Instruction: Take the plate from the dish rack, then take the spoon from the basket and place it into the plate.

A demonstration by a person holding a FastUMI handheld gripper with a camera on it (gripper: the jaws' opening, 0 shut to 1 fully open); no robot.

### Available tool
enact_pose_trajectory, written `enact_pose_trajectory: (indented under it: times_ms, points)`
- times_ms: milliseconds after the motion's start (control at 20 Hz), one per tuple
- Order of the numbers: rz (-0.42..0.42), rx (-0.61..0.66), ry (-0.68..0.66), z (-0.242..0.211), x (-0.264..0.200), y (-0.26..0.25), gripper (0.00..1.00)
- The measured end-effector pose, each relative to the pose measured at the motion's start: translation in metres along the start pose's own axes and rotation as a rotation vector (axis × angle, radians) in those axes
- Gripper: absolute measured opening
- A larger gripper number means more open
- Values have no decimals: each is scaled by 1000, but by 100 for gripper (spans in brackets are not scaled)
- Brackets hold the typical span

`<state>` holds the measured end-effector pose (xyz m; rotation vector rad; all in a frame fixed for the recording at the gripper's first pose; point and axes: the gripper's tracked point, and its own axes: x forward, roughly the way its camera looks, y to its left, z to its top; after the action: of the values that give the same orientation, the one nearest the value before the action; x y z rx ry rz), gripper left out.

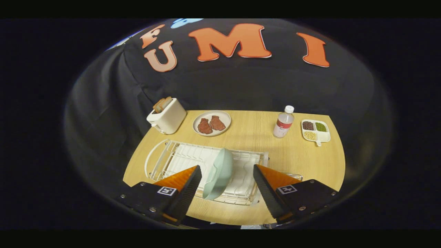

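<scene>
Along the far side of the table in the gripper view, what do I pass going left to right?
Toaster with bread in its slots → plate of meat → water bottle → divided tray of beans. Nearer, the open claw has the pale green plate in the dish rack between its fingers, not gripped.

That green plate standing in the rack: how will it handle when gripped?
The plate looks rigid, so it probably won't flex. Its smooth glossy surface may slip between the fingers. It stands on edge, leaning in the dish rack, so a nudge could tip it. The gripper is open around it, not touching.
</scene>
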<state>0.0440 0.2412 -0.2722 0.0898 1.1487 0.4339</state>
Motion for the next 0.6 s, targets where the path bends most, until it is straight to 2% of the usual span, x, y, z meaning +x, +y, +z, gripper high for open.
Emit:
enact_pose_trajectory:
  times_ms: [300, 600]
  points:
    - [-6, 28, 157, -7, 42, 1, 87]
    - [-43, 29, 312, -29, 70, 3, 67]
